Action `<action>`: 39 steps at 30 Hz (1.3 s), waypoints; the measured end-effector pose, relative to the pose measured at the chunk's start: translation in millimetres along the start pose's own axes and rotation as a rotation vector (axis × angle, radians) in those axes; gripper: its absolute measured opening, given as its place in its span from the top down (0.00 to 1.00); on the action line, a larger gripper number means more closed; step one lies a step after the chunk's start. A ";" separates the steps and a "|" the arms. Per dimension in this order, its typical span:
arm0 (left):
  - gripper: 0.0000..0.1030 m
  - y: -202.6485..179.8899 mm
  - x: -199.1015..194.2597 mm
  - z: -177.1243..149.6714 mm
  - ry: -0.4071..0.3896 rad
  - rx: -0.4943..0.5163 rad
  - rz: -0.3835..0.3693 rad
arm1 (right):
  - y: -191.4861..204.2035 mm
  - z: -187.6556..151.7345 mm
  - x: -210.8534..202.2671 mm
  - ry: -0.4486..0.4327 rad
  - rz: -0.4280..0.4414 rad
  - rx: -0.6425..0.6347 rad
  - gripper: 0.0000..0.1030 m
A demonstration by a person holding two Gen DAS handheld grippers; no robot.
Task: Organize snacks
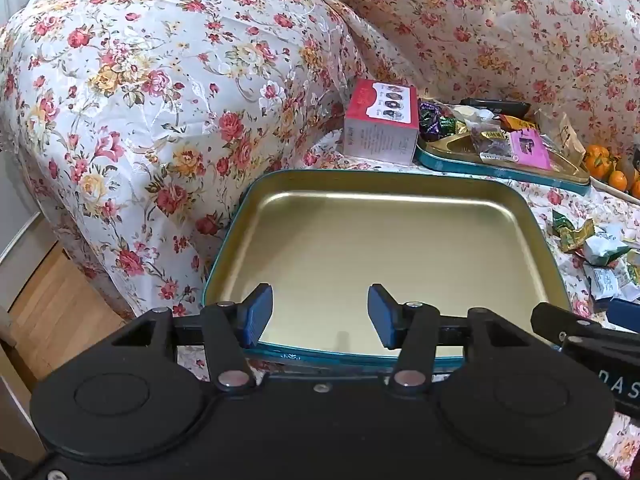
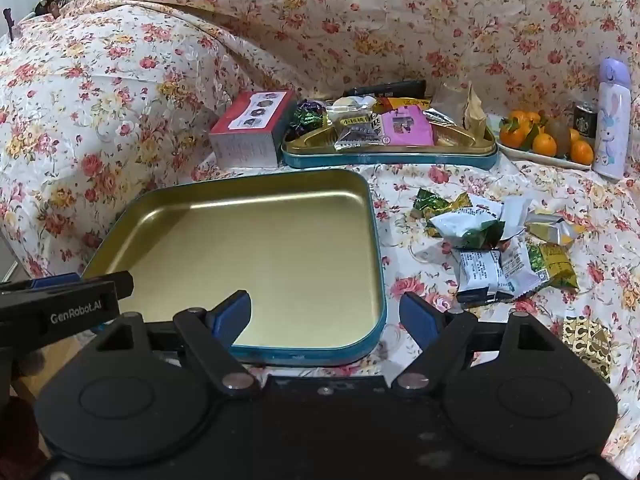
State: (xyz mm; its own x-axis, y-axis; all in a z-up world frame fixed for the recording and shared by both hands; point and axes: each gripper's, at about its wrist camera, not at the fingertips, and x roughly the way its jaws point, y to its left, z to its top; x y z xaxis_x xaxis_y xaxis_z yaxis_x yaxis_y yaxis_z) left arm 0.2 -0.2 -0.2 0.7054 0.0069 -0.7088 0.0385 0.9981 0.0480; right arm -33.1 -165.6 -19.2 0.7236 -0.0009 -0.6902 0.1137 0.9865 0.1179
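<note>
An empty gold tin tray with a teal rim (image 1: 400, 200) (image 2: 376, 240) lies on the flowered cloth right in front of both grippers. My left gripper (image 1: 320, 312) hangs open over the tray's near edge, nothing between its blue pads. My right gripper (image 2: 326, 316) is open too, straddling the tray's near right corner. A heap of wrapped snacks (image 2: 500, 240) (image 1: 596, 252) lies on the cloth to the right of the tray. Behind it a second teal tin (image 2: 390, 158) (image 1: 500, 170) holds several snack packets. A red and grey box (image 2: 250, 130) (image 1: 382, 122) stands to that tin's left.
A plate of oranges (image 2: 544, 140) and a lilac bottle (image 2: 612, 120) stand at the back right. A small gold patterned packet (image 2: 588, 346) lies near the right edge. The flowered sofa arm (image 1: 160, 100) rises on the left, with wooden floor (image 1: 52, 304) beyond it.
</note>
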 end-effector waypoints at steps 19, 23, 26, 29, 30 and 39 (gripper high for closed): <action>0.44 -1.3 2.8 -1.7 0.018 0.012 -0.019 | 0.8 -0.4 1.7 0.018 0.004 0.008 0.17; 0.44 -0.8 4.4 -1.7 0.020 0.020 -0.024 | 0.7 0.8 2.0 0.020 0.004 0.010 0.17; 0.44 -0.5 5.1 -1.6 0.022 0.025 -0.026 | 0.6 0.7 2.1 0.020 0.004 0.014 0.17; 0.44 -0.3 6.2 -1.6 0.024 0.030 -0.029 | 1.1 0.1 2.0 0.019 0.004 0.015 0.17; 0.44 0.0 6.3 -1.5 0.025 0.031 -0.030 | 1.1 0.0 2.2 0.020 0.004 0.015 0.17; 0.44 0.5 6.8 -2.1 0.025 0.032 -0.034 | 1.6 -0.6 1.7 0.024 0.009 0.019 0.17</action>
State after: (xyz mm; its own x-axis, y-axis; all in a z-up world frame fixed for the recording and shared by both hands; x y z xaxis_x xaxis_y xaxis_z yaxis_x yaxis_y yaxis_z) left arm 3.5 0.5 -6.4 0.6856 -0.0249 -0.7275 0.0846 0.9954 0.0456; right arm -32.1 -163.9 -20.6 0.7081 0.0119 -0.7060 0.1205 0.9832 0.1374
